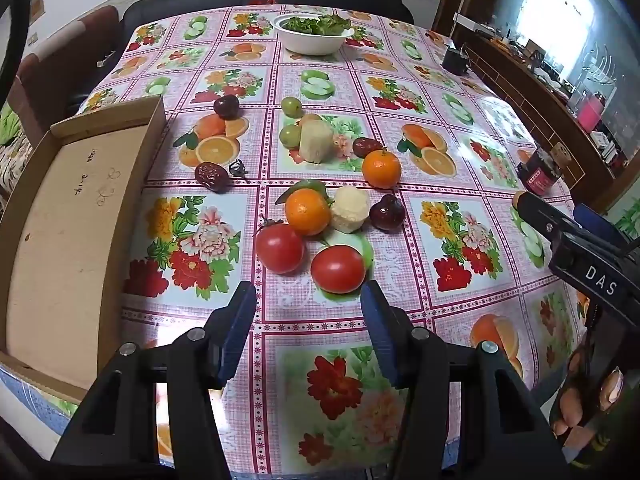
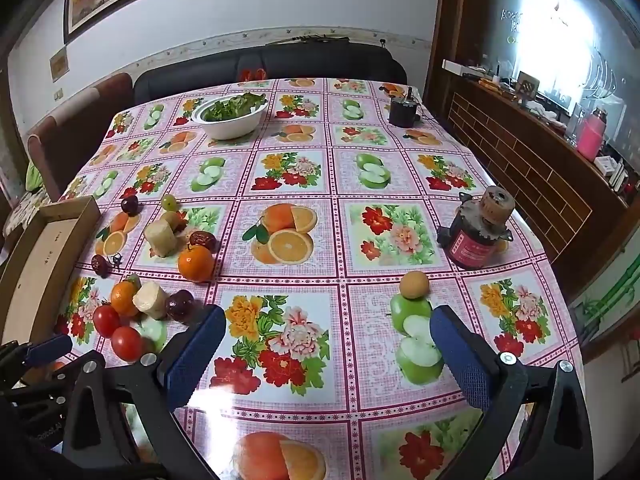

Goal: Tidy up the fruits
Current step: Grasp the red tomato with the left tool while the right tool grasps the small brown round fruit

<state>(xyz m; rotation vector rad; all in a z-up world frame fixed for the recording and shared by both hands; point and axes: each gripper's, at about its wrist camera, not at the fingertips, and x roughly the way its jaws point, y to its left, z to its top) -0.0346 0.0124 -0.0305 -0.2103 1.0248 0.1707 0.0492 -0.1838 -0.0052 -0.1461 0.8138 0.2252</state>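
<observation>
Left gripper (image 1: 308, 304) jaws stood wide, empty — to be centred over the nearer round red tomato (image 1: 338, 269); right gripper (image 2: 328, 332) jaws gaped empty.

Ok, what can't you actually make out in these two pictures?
- Cardboard box: left wrist view, near end cut off by the left gripper.
- White bowl: both views, too far to name the greens.
- Red-labelled jar: left wrist view, partly behind the right gripper; label unreadable.

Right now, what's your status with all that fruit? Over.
Left gripper open, empty, above two tomatoes. Right gripper open, empty. Fruit loose on tablecloth; cardboard tray bare. Nothing blocking.
</observation>
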